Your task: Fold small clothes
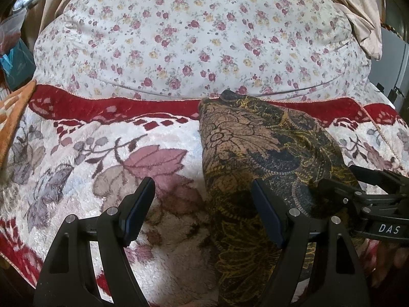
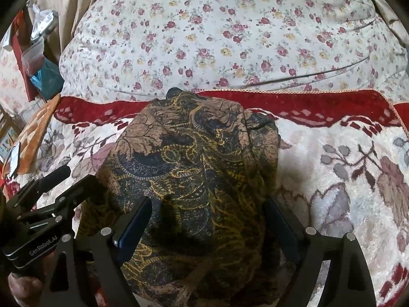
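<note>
A small brown, black and gold patterned garment (image 1: 258, 158) lies folded lengthwise on a plush floral blanket (image 1: 102, 153). My left gripper (image 1: 204, 212) is open, hovering over the garment's left edge, with one finger over the blanket and the other over the cloth. In the right wrist view the garment (image 2: 194, 158) fills the middle. My right gripper (image 2: 207, 225) is open, its fingers straddling the garment's near end. Each gripper shows at the edge of the other's view: the right gripper (image 1: 370, 186) and the left gripper (image 2: 56, 186).
A big quilt with small roses (image 1: 194, 38) bulges behind the blanket's red border (image 1: 153, 105). An orange cloth (image 1: 15, 117) and bags lie at far left. Beige fabric (image 1: 358, 12) hangs at the back right.
</note>
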A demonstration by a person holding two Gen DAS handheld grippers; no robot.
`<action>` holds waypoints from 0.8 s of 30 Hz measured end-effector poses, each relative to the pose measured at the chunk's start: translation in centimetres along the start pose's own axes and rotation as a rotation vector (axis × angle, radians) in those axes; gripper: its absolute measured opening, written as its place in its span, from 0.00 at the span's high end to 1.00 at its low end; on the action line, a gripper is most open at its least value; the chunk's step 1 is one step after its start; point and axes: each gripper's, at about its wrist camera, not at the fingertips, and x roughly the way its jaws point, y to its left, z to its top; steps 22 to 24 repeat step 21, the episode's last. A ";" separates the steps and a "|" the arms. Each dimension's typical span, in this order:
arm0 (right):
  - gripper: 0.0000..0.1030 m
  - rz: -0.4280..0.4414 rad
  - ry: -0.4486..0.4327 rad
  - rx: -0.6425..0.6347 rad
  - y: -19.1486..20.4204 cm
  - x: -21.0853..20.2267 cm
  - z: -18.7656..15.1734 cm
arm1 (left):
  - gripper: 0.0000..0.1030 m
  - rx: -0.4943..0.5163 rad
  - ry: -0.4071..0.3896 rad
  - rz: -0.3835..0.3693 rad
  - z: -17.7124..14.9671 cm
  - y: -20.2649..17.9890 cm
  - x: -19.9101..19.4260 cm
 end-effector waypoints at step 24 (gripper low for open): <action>0.15 0.000 0.006 0.009 -0.6 0.4 0.4 | 0.24 -0.028 -0.052 -0.057 0.2 0.9 0.1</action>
